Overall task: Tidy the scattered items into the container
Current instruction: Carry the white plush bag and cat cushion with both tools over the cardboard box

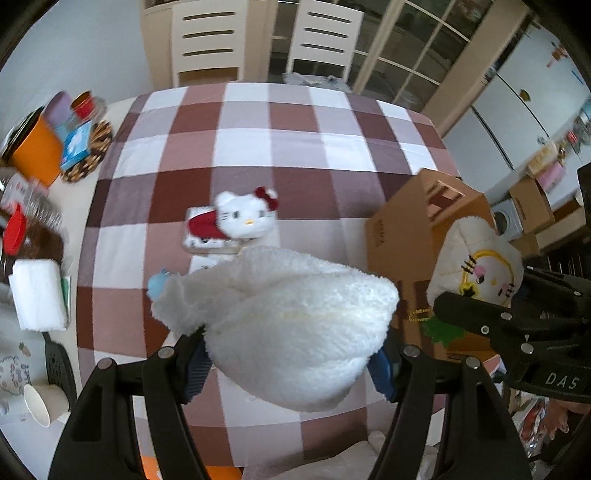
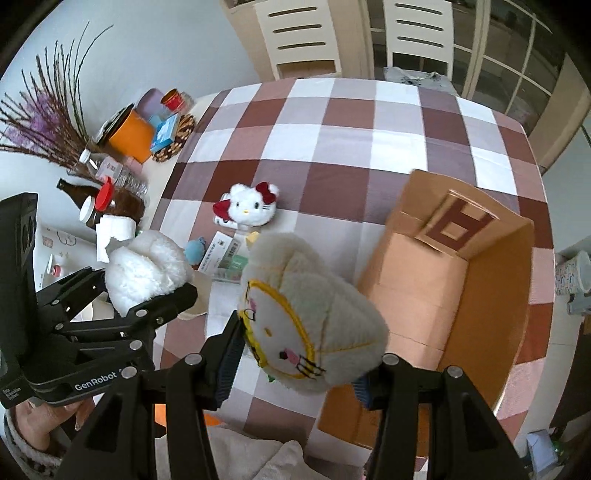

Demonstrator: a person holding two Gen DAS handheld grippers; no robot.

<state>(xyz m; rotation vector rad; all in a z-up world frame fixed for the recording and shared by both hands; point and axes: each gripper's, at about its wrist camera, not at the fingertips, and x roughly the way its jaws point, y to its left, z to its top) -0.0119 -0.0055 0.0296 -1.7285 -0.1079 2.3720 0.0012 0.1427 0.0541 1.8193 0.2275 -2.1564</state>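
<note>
Since both plushes are soft and light, the left tool (image 1: 288, 360) pinches the white plush (image 1: 291, 332) mid-body and the right tool (image 2: 295, 369) the cream plush (image 2: 314, 325).

left hand-held gripper (image 1: 291, 360): clamped, pointing down | right hand-held gripper (image 2: 295, 363): clamped, pointing down

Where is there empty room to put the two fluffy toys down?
Inside the cardboard box, which looks empty. Also on the checked cloth between the cat plush and the chairs. It is crowded along the left edge: orange pot, bottles.
</note>
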